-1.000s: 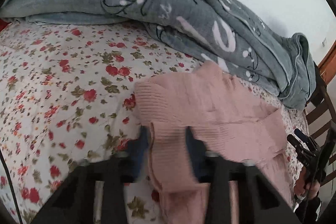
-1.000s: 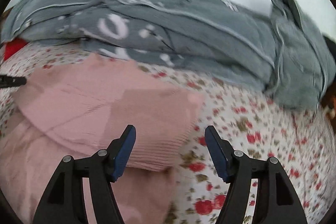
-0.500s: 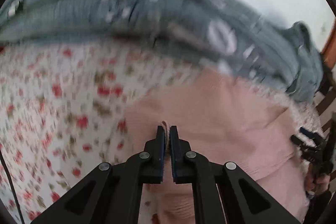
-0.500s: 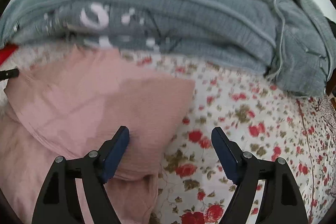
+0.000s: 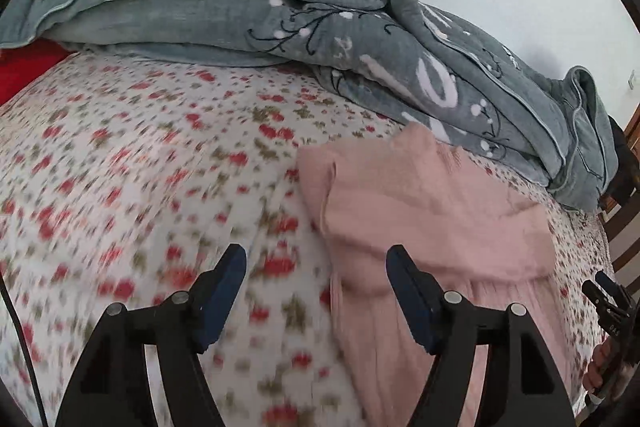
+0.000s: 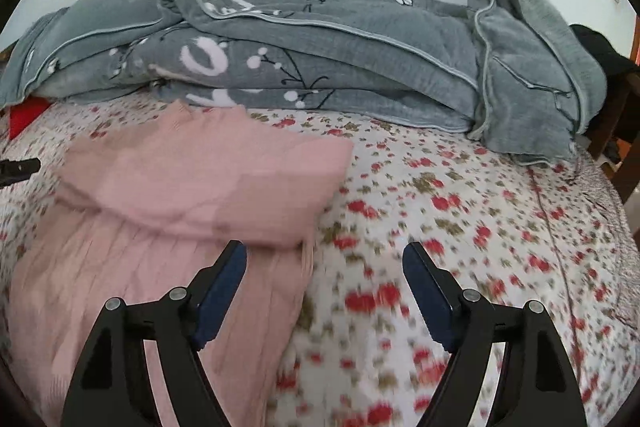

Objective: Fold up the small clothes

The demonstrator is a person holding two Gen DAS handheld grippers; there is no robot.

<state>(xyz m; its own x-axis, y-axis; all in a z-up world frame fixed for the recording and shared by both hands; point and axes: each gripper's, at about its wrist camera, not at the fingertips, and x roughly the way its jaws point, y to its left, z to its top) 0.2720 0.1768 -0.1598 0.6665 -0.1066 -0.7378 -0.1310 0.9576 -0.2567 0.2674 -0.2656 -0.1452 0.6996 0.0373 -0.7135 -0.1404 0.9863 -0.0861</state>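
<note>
A pink knitted sweater (image 5: 432,211) lies on the bed, its upper part folded down over its ribbed lower part (image 6: 132,267). My left gripper (image 5: 316,267) hovers over the sweater's left edge. Its jaws are opening, and that edge and the sheet show between them with no pad pressing on the cloth. My right gripper (image 6: 324,263) stands open above the sweater's right edge, holding nothing. It also shows at the far right of the left wrist view, where a hand holds the right gripper (image 5: 608,299). The left gripper's tip (image 6: 20,169) pokes in at the left of the right wrist view.
The sweater lies on a white bed sheet (image 5: 140,167) with red flowers. A bulky grey blanket (image 6: 340,59) is heaped along the far side against a white wall. Something red (image 5: 24,71) peeks out at the far left. Wooden furniture (image 6: 624,131) stands at the right.
The left gripper, shut on the sweater's fold half a second ago, has let go, opened and drawn back. The right gripper has widened a little and backed away from the sweater.
</note>
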